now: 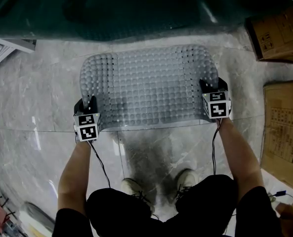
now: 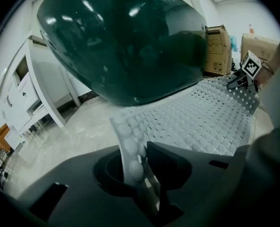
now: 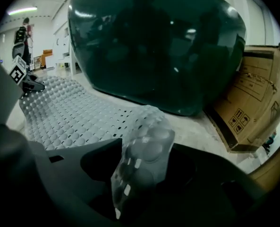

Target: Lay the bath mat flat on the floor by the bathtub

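So the bath mat (image 1: 148, 85) is pretty much where it needs to be: spread out on the floor (image 1: 37, 98) just beside the bathtub (image 1: 136, 9), with its long side running along the tub's base. Only the two near corners aren't down, because each one stands up between a gripper's jaws. The right gripper (image 1: 210, 89) is wide, with clear gaps either side of its corner, so nothing's pinched there. The left gripper (image 1: 87, 106) is narrower but looks slack too; the mat just leans on one jaw. If it were me, I'd open the left one a touch more, then slide both grippers straight back toward my feet, low and together, so neither corner snags and drags the mat off the tub line. Then check that the corners drop flat and don't curl.
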A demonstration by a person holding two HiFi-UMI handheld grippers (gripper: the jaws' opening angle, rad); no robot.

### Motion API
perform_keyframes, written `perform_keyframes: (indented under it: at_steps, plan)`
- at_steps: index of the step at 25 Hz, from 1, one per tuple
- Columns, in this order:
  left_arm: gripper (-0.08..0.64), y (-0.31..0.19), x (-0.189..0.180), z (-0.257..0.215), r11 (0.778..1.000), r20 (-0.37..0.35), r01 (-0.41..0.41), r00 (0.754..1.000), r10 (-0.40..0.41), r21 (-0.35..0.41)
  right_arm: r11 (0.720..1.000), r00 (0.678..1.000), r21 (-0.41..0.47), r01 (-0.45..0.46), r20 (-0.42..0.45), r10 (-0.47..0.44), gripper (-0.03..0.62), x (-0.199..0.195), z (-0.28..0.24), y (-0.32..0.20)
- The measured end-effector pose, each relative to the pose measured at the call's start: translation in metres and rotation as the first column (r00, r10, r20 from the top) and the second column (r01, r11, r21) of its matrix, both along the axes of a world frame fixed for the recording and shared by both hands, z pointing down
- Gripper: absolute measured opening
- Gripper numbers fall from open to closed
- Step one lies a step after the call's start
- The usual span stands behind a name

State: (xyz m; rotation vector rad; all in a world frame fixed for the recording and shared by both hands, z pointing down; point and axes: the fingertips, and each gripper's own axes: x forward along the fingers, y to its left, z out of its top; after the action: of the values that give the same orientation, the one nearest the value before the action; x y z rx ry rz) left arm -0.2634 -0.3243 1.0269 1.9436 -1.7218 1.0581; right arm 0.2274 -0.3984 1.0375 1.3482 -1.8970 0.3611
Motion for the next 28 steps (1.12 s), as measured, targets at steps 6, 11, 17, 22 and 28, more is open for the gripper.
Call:
perform_keyframes:
  at_steps: [6,11,17,22,28]
  plan:
    - [0.155,-0.002,-0.011,-0.004,0.999,0.082,0.032,0.996,-0.035,0.042,0.995,0.996,0.044,-0.086,-0.012,0.086,0.265,0.019,-0.007,-0.003]
    - [0.224,0.003,-0.025,-0.01,0.995,0.146,0.079,0.985,-0.089,0.068,0.982,0.986,0.082,-0.167,-0.016,0.169,0.281,0.039,-0.017,-0.001]
    - [0.227,0.011,-0.034,-0.025,0.988,0.176,0.089,0.978,-0.11,0.123,0.986,0.991,0.108,-0.131,0.012,0.13,0.281,0.027,-0.031,0.001]
    - [0.216,0.011,-0.015,-0.036,0.988,0.141,0.053,0.987,-0.074,0.148,0.991,0.997,0.109,-0.074,0.047,0.069,0.218,0.009,-0.042,0.006]
    - [0.149,0.005,0.018,-0.063,0.978,0.098,-0.01,0.995,-0.011,0.21,0.995,0.996,0.101,-0.005,0.091,-0.004,0.018,-0.008,-0.055,0.017]
